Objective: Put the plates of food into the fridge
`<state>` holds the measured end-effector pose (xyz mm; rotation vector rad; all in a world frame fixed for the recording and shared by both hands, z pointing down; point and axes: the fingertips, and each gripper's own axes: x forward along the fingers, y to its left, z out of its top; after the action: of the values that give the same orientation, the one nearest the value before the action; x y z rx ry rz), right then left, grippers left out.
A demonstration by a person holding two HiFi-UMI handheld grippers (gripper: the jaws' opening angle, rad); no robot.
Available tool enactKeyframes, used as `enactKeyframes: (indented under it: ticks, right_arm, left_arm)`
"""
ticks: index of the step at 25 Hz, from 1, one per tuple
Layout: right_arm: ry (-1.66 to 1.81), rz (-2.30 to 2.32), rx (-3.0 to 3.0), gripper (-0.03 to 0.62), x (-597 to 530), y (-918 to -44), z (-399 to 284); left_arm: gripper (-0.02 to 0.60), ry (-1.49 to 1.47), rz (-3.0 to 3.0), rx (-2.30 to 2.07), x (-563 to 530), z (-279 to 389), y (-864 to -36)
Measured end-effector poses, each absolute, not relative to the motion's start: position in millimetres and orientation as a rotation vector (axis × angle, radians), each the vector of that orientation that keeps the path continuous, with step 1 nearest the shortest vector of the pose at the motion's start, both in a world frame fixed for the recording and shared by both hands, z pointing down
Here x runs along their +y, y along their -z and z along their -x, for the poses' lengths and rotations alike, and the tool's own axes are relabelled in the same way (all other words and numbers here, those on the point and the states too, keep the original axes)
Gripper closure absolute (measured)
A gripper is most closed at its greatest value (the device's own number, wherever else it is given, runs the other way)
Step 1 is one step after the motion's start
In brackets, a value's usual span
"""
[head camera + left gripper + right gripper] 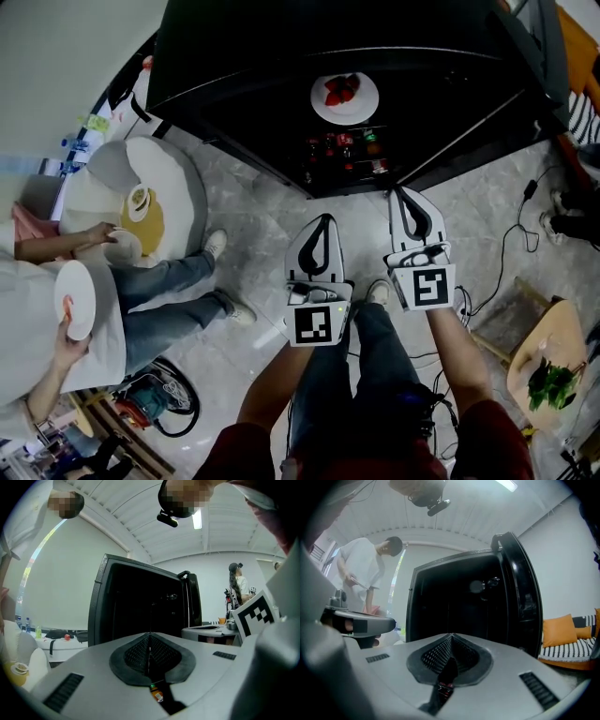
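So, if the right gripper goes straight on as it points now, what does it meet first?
Most likely the open fridge: the right gripper, jaws shut and empty, points into its dark inside. How deep it would go, I cannot tell.

My left gripper (324,225) and right gripper (405,199) point away side by side, jaws closed on nothing, the right slightly farther; left forearm (267,380) and right forearm (461,349) reach forward.

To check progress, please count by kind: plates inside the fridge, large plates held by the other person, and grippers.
Plates inside the fridge: 1
Large plates held by the other person: 1
Grippers: 2 (left gripper, right gripper)
Total: 4
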<state>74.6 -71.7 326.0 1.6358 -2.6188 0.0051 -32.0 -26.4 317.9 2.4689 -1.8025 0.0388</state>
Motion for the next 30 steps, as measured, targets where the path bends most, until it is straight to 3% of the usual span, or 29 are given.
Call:
enactKeyframes:
  ticks: [30]
  right_arm:
    - [0.171,-1.629,-2.667,0.585,-35.1,-187.9,-78.3]
  left_arm:
    - [0.575,0.046,-2.531,-1.809,4.9,33.4,-191.6]
